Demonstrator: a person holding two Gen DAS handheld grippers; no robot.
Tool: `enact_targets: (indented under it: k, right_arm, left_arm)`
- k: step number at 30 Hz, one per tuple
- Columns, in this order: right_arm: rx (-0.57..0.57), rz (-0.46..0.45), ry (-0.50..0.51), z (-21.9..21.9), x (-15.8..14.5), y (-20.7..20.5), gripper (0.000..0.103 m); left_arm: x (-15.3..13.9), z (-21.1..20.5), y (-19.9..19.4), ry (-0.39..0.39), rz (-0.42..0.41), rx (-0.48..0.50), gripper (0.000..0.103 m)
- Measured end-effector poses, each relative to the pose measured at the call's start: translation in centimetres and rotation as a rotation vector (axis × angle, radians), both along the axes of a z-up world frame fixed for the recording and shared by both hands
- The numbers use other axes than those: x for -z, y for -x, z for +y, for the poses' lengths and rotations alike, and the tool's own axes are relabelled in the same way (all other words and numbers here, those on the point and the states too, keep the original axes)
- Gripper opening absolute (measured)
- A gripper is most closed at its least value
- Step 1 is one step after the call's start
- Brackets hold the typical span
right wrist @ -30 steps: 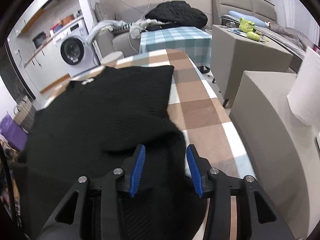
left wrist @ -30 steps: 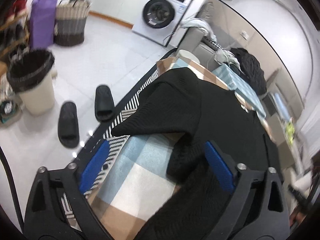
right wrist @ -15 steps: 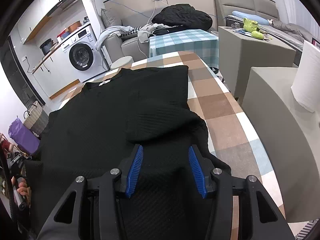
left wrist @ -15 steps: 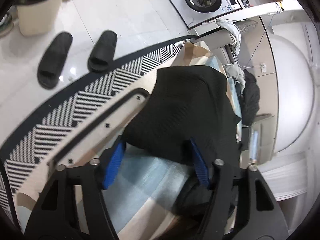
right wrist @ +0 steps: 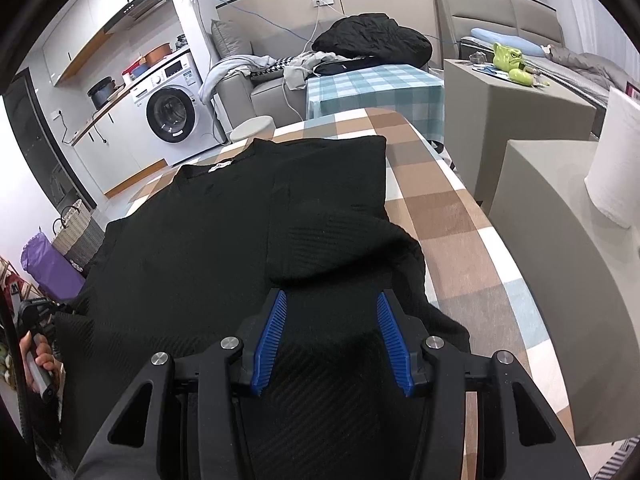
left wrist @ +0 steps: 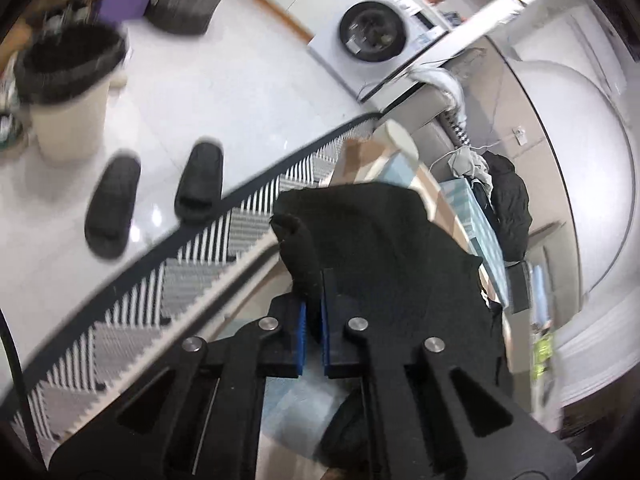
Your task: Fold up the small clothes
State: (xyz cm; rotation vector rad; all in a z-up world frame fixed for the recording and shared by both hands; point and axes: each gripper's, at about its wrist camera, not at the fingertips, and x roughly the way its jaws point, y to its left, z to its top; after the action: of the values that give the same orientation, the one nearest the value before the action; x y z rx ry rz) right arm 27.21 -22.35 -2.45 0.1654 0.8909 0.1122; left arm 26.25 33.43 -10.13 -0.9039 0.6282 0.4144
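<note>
A black knit sweater (right wrist: 224, 232) lies spread on the checked tablecloth (right wrist: 452, 240), its right sleeve folded in over the body. My right gripper (right wrist: 332, 312) hovers open just above that folded sleeve at the near hem, and its blue pads do not press on the fabric. In the left wrist view my left gripper (left wrist: 314, 300) is shut on the sweater's (left wrist: 380, 248) left sleeve. The cuff (left wrist: 292, 232) sticks up beyond the pads at the table's left edge. A hand (right wrist: 36, 356) on the left gripper's handle shows at the lower left.
Left of the table are a striped rug (left wrist: 132, 312), two black slippers (left wrist: 200, 180), a lined bin (left wrist: 68, 96) and a washing machine (left wrist: 372, 32). To the right stand grey blocks (right wrist: 560, 240) and a white paper roll (right wrist: 616, 160). A round stool (right wrist: 252, 126) sits beyond the far end.
My left gripper swung to the table's left edge and went from wide open to shut on the sleeve, lifting its cuff. The right gripper drifted slightly back along the sweater, still open.
</note>
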Motion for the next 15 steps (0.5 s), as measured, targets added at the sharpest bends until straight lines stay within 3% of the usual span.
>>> enact_targets:
  k: [4,5,8,10,12,14,15]
  right_arm:
    - [0.009,0.007,-0.006,-0.4,0.4,0.3,0.049]
    - [0.010,0.013,-0.008,-0.6,0.6,0.3,0.049]
    - [0.013,0.019,-0.010,-0.8,0.7,0.3,0.049]
    - [0.008,0.017,-0.018,-0.9,0.6,0.3,0.049]
    - [0.002,0.014,-0.014,-0.9,0.4,0.2,0.049]
    - [0.003,0.010,-0.014,-0.9,0.3,0.2,0.049]
    - [0.006,0.013,-0.015,-0.9,0.3,0.2,0.049]
  left_arm:
    - [-6.0,-4.3,-2.3,-0.287,-0.024,0.054,0.003]
    - [-7.8,-6.5,-3.3,-0.375,-0.046,0.100,0.003]
    - [-11.0,-13.5,-5.6,-0.538,-0.099,0.285,0.003]
    - [-11.4,-18.1,-7.2,-0.542,-0.112,0.488,0.004]
    - [-10.2,-21.1,-8.1,-0.436,-0.099,0.649,0.012]
    - [-8.9,-22.2,-8.1,-0.351,-0.071,0.711,0.040]
    - [-8.3,-22.4,-7.5,-0.337,-0.065,0.706,0.047]
